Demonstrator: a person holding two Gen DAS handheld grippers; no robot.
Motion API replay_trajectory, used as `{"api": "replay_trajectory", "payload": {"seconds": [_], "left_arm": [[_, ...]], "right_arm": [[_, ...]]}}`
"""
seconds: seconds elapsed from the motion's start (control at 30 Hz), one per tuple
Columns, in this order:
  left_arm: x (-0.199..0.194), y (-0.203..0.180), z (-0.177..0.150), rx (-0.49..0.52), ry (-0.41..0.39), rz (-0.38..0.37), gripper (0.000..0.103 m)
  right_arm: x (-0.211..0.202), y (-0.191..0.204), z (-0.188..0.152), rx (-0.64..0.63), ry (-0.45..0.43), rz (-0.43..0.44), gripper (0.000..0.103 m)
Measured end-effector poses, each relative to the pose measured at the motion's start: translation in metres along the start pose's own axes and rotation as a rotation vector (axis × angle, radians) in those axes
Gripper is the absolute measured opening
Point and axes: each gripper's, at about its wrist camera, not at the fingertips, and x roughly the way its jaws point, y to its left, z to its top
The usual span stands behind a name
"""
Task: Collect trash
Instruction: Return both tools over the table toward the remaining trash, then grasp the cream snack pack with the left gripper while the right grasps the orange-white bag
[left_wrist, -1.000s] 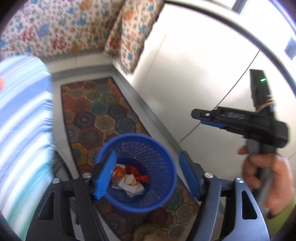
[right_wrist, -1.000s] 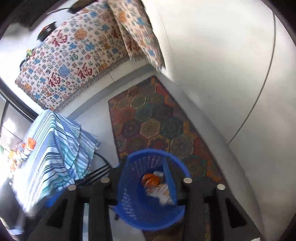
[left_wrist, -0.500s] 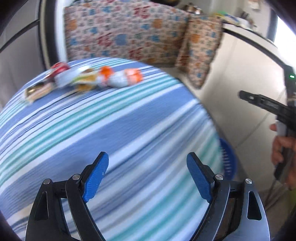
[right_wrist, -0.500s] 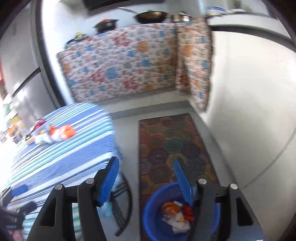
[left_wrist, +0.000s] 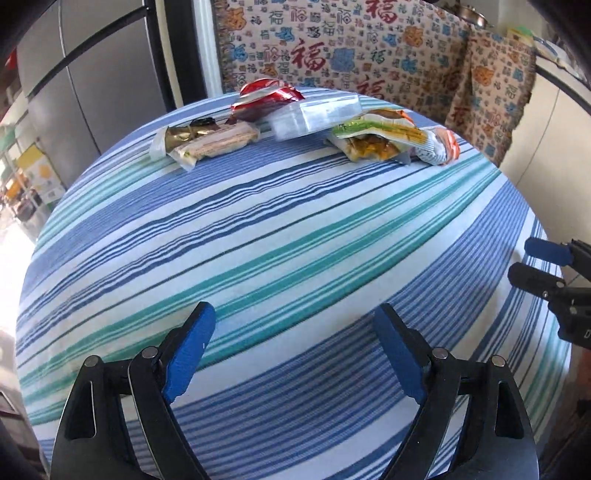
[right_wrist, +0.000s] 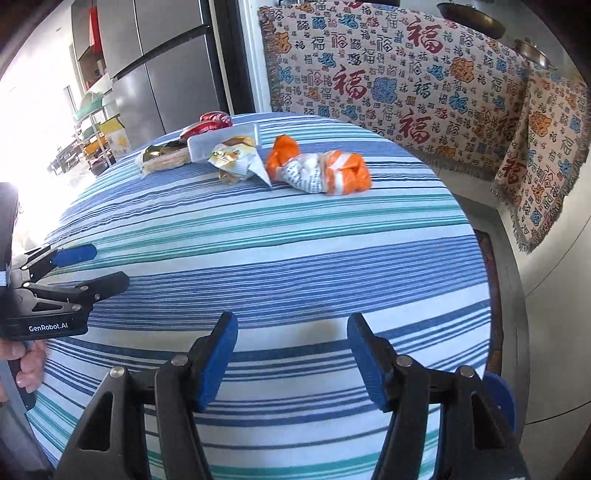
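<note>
Several pieces of trash lie at the far side of the striped round table (left_wrist: 295, 240): a red wrapper (left_wrist: 266, 96), a clear plastic box (left_wrist: 317, 114), a brown-gold packet (left_wrist: 203, 142), a green-yellow snack packet (left_wrist: 376, 136) and a crumpled orange-white wrapper (right_wrist: 325, 170). My left gripper (left_wrist: 293, 321) hovers over the near part of the cloth, its jaws opening with nothing between them. My right gripper (right_wrist: 291, 325) stands open beside it, also empty. A sliver of the blue bin (right_wrist: 498, 395) shows past the table's right edge.
A patterned cloth (right_wrist: 406, 74) drapes the counter behind the table, with pans on top. A steel fridge (right_wrist: 159, 74) stands at the back left. A colourful rug (right_wrist: 491, 277) lies on the floor to the right of the table.
Both views have swung from the blue bin on the floor up to the tabletop with the trash. Both grippers' jaws stand wider than before.
</note>
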Motion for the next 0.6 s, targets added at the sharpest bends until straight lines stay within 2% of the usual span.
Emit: {"api": "replay_trajectory", "payload": {"seconds": [0.1,0.17,0.33,0.5,0.6], "left_arm": [[0.004,0.011,0.002,0.003,0.002,0.001,0.101],[0.005,0.017,0.005,0.006,0.003,0.002,0.103],[0.017,0.038,0.021,0.028,0.004,-0.02,0.103],[0.037,0.071,0.048,0.006,0.002,-0.014,0.103],[0.05,0.081,0.066,0.031,0.003,-0.031,0.103]], "right_arm": [[0.007,0.01,0.002,-0.007,0.011,0.01,0.063],[0.012,0.014,0.003,-0.016,0.019,0.007,0.063],[0.016,0.021,0.004,-0.059,0.012,-0.019,0.067],[0.018,0.023,0.004,-0.07,-0.002,-0.028,0.071],[0.02,0.022,0.005,-0.065,-0.008,-0.03,0.075]]}}
